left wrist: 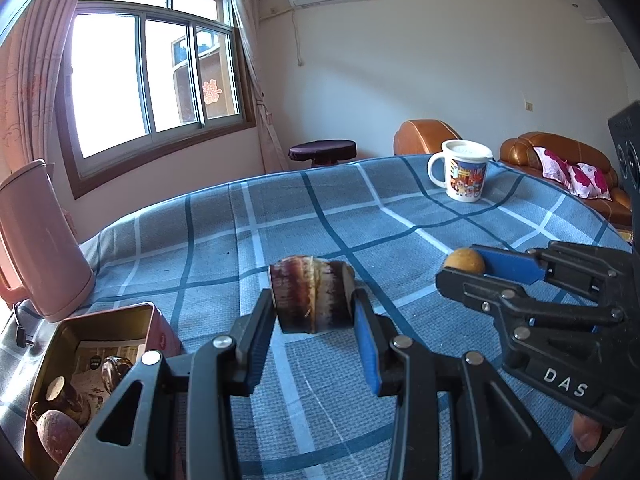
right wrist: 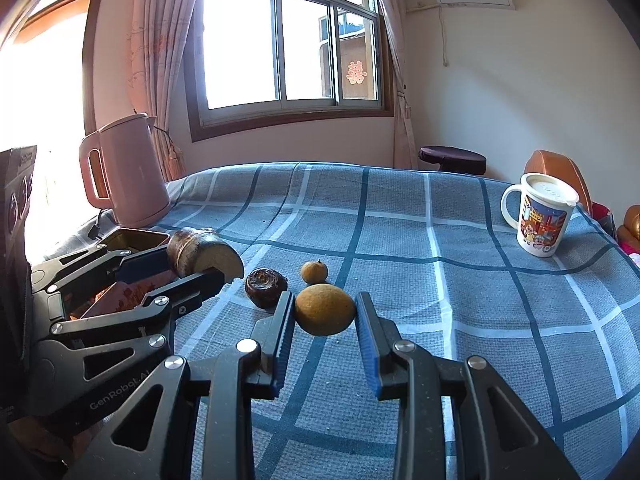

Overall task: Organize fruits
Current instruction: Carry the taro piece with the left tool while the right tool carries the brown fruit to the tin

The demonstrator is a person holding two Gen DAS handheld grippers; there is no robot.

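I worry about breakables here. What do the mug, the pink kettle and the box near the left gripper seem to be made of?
Mug: glossy white with a printed picture, ceramic or hard plastic; matte lid looks plastic.
Pink kettle: smooth matte shell, probably plastic or coated metal.
Box: thin gold-toned walls with a rolled rim, likely tin.

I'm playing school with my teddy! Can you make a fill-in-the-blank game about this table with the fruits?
1. The left gripper has its jaws shut on a brown ____ chunk.
2. The white mug with the cartoon picture has a ____ on top.
3. The kettle near the window is coloured ____.
4. The right gripper holds a round yellow-brown fruit above the ____ checked cloth.

Missing words: sugarcane; lid; pink; blue
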